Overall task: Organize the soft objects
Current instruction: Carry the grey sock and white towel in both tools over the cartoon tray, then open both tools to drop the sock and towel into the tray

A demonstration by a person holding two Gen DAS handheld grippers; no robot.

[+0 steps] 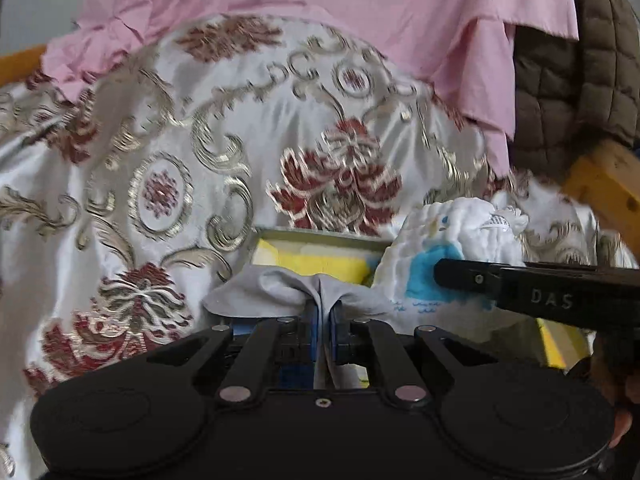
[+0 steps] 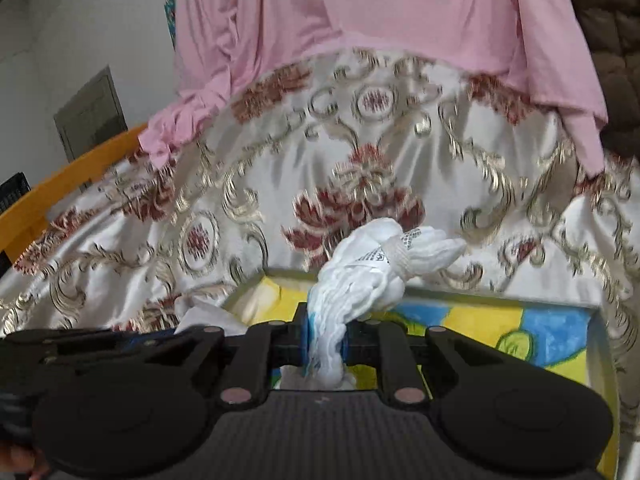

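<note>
My left gripper (image 1: 323, 312) has its jaws clamped on a fold of thin grey cloth (image 1: 280, 284), held over the near rim of a shallow tray with a yellow-and-blue painted floor (image 2: 556, 332). My right gripper (image 2: 326, 336) is clamped on a bunched white quilted cloth with blue print (image 2: 372, 268), also above that tray. Tray rests on a white satin bedcover with red-and-gold flowers (image 1: 160, 140). A pink garment (image 2: 360, 8) lies beyond.
</note>
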